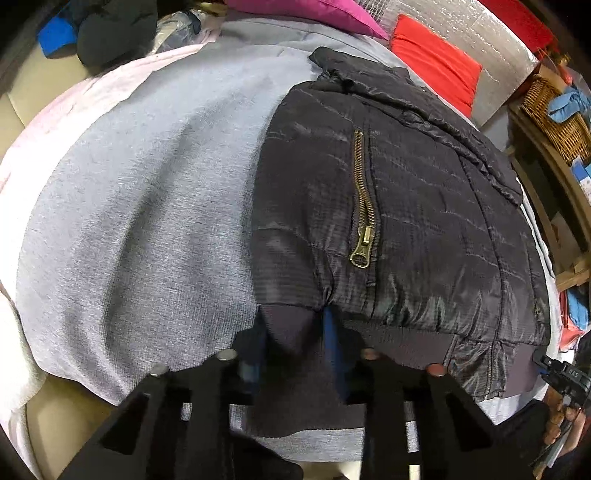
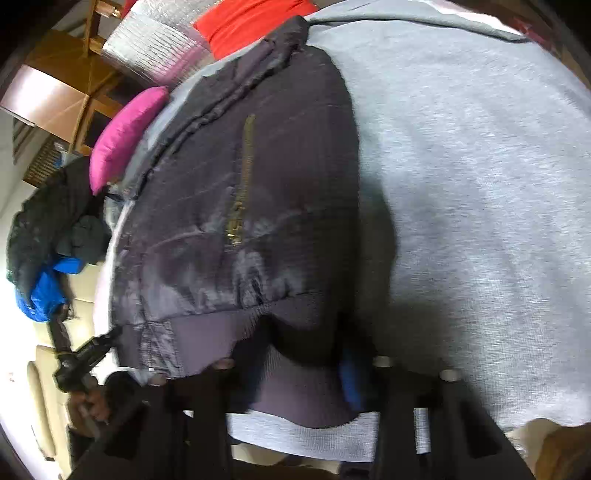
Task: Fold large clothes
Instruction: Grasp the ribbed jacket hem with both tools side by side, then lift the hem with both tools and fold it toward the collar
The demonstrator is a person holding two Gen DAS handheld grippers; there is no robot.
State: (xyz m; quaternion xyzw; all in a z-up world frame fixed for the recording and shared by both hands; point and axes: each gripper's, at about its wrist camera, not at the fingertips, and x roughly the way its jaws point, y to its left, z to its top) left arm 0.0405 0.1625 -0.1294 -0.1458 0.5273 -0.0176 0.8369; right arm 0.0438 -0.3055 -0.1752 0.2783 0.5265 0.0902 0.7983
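Black jacket (image 1: pixel 388 221) on grey blanket (image 1: pixel 147 221) — pink cushion (image 1: pixel 306 13) beyond.

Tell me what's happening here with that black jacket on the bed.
A person is working with a handheld claw in each hand on a black puffer jacket that lies flat on a grey blanket. The left claw and the right claw have each closed on the ribbed hem at the jacket's near edge. The jacket lies spread out with its brass pocket zipper facing up, so this fold has not started.
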